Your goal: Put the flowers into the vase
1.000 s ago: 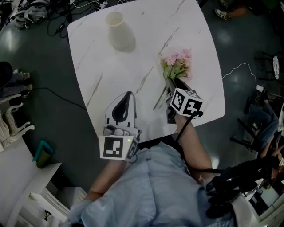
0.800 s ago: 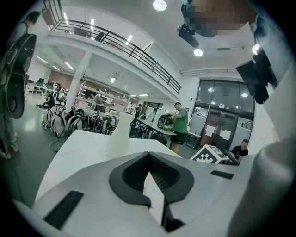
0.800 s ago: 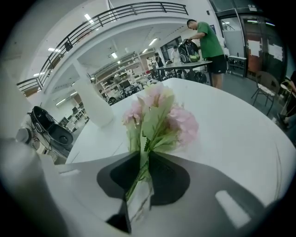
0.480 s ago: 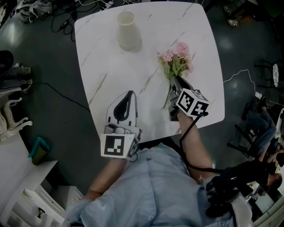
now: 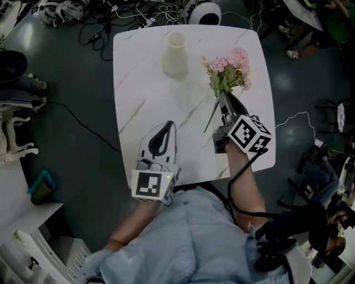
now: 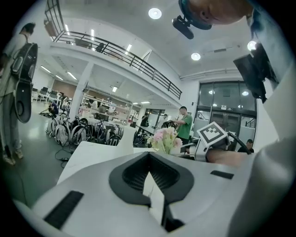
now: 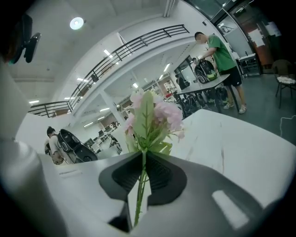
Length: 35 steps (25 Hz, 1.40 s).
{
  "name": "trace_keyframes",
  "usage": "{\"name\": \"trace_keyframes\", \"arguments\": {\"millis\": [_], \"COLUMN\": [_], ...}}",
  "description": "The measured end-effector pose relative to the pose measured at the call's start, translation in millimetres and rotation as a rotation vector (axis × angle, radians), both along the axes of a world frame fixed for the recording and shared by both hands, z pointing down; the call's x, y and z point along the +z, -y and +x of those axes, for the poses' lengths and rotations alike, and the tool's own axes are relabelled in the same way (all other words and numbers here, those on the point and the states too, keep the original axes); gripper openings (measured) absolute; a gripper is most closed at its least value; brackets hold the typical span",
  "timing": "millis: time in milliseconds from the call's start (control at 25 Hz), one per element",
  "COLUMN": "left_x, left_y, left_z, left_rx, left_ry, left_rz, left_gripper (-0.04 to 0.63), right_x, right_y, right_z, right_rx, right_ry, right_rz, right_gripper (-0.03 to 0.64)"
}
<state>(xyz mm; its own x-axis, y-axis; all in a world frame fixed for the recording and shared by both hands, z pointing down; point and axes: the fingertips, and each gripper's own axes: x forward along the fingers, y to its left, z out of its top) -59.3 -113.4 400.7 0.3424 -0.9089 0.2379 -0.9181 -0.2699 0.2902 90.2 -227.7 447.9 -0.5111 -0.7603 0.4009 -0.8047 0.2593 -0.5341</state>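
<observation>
A bunch of pink flowers [image 5: 230, 66] with green stems is held above the white marble table [image 5: 138, 94], on its right side. My right gripper [image 5: 224, 99] is shut on the stems just under the blooms, and the stem ends hang down to the left. In the right gripper view the flowers [image 7: 152, 115] rise straight out of the closed right gripper [image 7: 140, 158]. The cream vase [image 5: 175, 54] stands upright near the far edge, left of the flowers. My left gripper [image 5: 168, 125] hovers over the near part of the table, shut and empty. Its own view shows the left gripper [image 6: 149, 159], the vase [image 6: 126, 141] and the flowers [image 6: 165, 139].
Cables [image 5: 105, 14] and a round white device [image 5: 202, 11] lie on the floor beyond the table. White chairs [image 5: 14, 138] stand at the left. A person in a green shirt [image 7: 218, 51] stands at another table in the background.
My right gripper has closed on the stems and lifted the flowers off the table, tilting them upward. The left gripper has barely moved.
</observation>
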Motion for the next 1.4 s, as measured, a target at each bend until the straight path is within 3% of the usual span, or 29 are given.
{"name": "trace_keyframes", "arguments": {"millis": [480,960,1400], "left_x": [-14,21,48], "left_y": [11,34,40], "left_z": [-29,-69,-88], "left_rx": [-0.075,-0.166,-0.222], "left_ry": [-0.020,-0.072,-0.084], "left_rz": [0.020,-0.064,-0.084], "left_gripper": [0.006,0.005,0.005], "right_x": [-113,-173,-202], "right_y": [76,156,183], "right_z": [-66,-122,-145], "right_rx": [-0.109,-0.187,-0.206], "right_ry": [0.062,0.102,0.161], "right_rz": [0.212,0.378,0.495], "right_gripper": [0.026,0.026,0.026]}}
